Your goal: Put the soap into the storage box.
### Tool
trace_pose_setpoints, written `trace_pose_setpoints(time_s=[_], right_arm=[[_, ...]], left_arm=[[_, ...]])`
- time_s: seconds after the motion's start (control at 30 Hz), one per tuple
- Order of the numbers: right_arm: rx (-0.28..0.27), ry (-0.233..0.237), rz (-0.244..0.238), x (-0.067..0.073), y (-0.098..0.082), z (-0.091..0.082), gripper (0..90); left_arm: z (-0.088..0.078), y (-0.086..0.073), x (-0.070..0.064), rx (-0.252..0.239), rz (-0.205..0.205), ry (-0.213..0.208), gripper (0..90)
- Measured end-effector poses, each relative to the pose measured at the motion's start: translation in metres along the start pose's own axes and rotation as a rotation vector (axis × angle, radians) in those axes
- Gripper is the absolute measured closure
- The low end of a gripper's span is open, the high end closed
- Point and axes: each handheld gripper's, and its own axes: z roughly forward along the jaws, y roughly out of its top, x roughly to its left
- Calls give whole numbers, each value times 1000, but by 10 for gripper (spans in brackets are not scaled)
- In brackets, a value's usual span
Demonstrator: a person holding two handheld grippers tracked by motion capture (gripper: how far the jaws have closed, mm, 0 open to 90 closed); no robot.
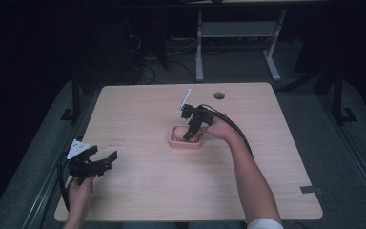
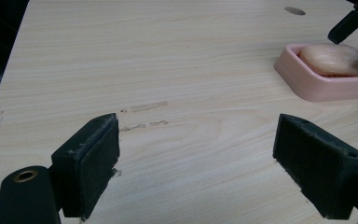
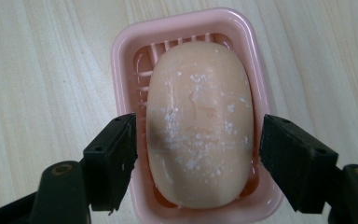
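Observation:
A pale peach bar of soap lies in a pink slatted soap dish near the middle of the wooden table. My right gripper points down over the dish and is open, one jaw on each side of the soap with a thin gap at both. The high view shows the right gripper above the dish. My left gripper hovers open over the front left of the table, holding nothing. From the left gripper view, the dish and soap sit far to the right.
A round cable hole sits near the table's far edge. Faint scuff marks mark the wood ahead of the left gripper. A desk frame stands on the dark floor behind the table.

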Motion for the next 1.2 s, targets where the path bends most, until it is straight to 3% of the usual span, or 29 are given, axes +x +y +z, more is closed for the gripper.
trace_pose_setpoints(time_s=[0.53, 1.2], right_arm=[[-50, 0, 22, 2, -16, -15, 253], [-52, -5, 54, 5, -37, -29, 247]], left_arm=[[1, 0, 0, -2, 2, -1, 142], [0, 0, -2, 2, 6, 0, 142]])
